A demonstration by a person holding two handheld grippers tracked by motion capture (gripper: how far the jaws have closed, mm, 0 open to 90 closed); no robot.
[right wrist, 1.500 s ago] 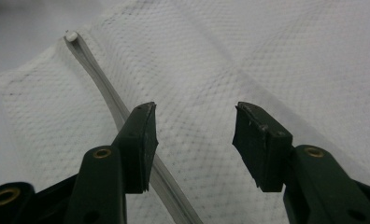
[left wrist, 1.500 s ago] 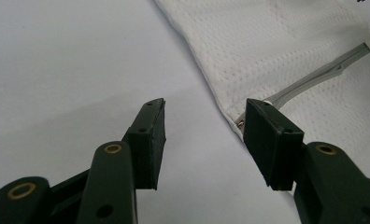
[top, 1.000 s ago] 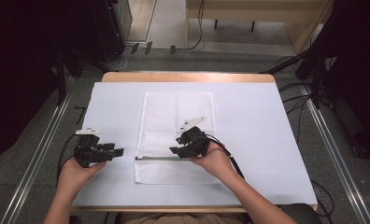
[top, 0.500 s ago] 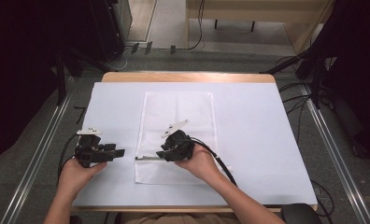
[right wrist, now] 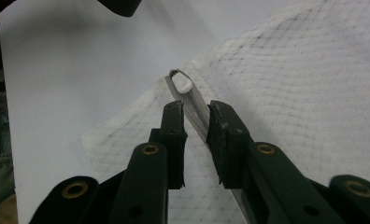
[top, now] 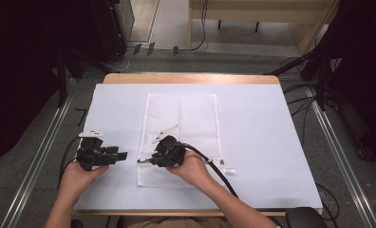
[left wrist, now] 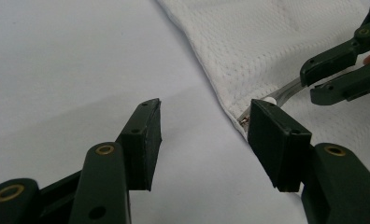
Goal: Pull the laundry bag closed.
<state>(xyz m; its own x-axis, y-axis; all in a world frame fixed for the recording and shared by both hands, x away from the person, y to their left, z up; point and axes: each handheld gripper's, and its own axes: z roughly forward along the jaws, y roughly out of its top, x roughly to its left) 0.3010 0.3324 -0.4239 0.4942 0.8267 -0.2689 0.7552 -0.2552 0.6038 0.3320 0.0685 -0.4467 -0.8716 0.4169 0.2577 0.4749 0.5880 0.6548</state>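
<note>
A white mesh bag [top: 181, 123] lies flat in the middle of the table, with a zipper [right wrist: 192, 100] running across near its front end. My right gripper [top: 147, 161] reaches left along that zipper. Its jaws have just been closing and stand narrowly apart around the zipper strip, just behind the white pull tab [right wrist: 181, 82]. I see no firm pinch. My left gripper [top: 124, 155] rests to the left of the bag, open and empty. The zipper's end at the bag's corner [left wrist: 244, 119] lies beside one of its fingers [left wrist: 276, 140]. The right gripper [left wrist: 335, 77] shows beyond.
A pale sheet [top: 271, 142] covers the wooden table [top: 191, 78]. A black cable [top: 214, 168] trails from the right gripper over the bag's front part. Metal rails [top: 39, 156] run along both sides, and dark equipment and cables [top: 115, 28] stand beyond the far edge.
The right hand has slid left along the bag's front part toward the left gripper, and its jaws have narrowed. The left hand has kept still.
</note>
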